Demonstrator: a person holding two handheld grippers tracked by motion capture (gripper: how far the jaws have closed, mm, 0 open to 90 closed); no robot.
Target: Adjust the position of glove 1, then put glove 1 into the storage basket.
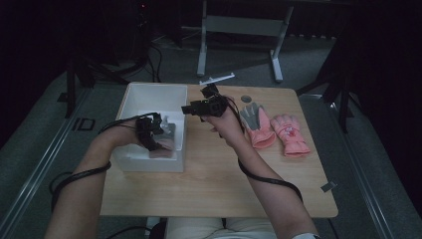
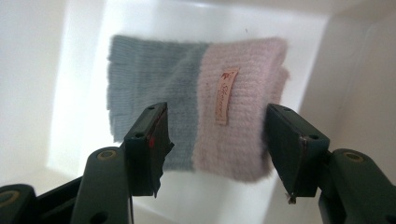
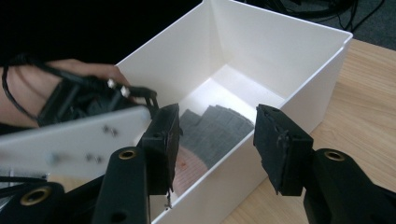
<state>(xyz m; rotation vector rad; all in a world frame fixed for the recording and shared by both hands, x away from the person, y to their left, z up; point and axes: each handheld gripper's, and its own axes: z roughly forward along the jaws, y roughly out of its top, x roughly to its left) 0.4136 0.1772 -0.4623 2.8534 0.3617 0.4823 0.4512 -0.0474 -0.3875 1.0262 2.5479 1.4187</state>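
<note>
Grey-and-pink knit glove lies flat on the floor of the white box, a small label on its pink cuff. My left gripper hangs inside the box just above it, jaws about half open, pads clear of the knit. My right gripper hovers over the box's rim, jaws half open, empty. Two more gloves lie on the wooden table, right of the box.

A grey-and-pink knitted glove lies in a white box; black tongs
</note>
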